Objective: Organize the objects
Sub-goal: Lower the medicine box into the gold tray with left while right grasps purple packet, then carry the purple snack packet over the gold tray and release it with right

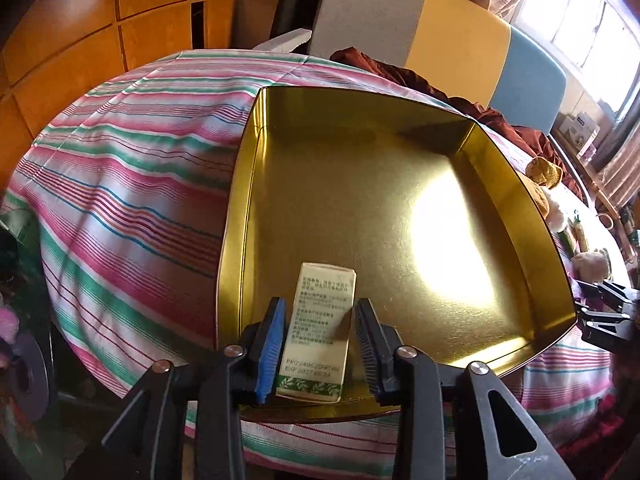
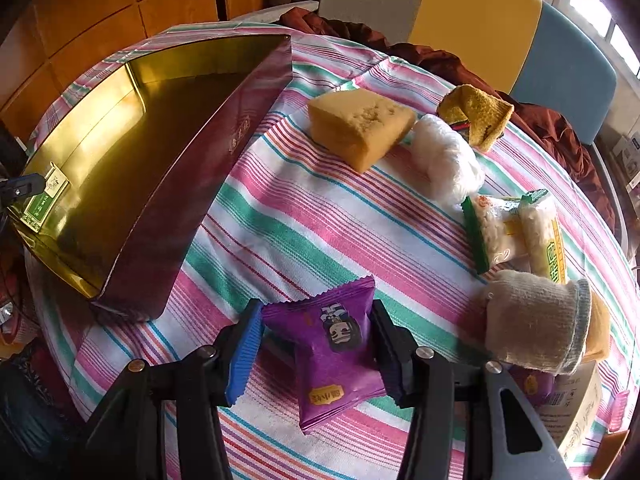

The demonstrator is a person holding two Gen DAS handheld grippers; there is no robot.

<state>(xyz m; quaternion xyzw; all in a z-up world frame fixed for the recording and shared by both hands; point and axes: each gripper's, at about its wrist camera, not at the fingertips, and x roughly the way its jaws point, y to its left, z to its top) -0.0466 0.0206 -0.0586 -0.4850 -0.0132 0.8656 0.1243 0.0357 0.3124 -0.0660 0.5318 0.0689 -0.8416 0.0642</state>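
A gold-lined tin (image 1: 360,200) with dark red outer walls (image 2: 192,184) lies open on the striped tablecloth (image 1: 132,184). A small cream box with green print (image 1: 320,320) rests on the tin's floor near its front edge. My left gripper (image 1: 318,344) straddles the box with its pads slightly off the sides, so it is open. The same box (image 2: 46,196) shows at the tin's left end in the right wrist view. My right gripper (image 2: 316,348) is shut on a purple snack packet (image 2: 332,352) above the cloth, right of the tin.
On the cloth to the right lie a yellow sponge block (image 2: 360,124), a white wrapped roll (image 2: 444,160), a mustard knit piece (image 2: 476,116), two rice-cracker packets (image 2: 516,228), a beige sock (image 2: 536,320) and a carton (image 2: 576,408). A chair (image 2: 480,12) with brown cloth (image 2: 540,120) stands behind.
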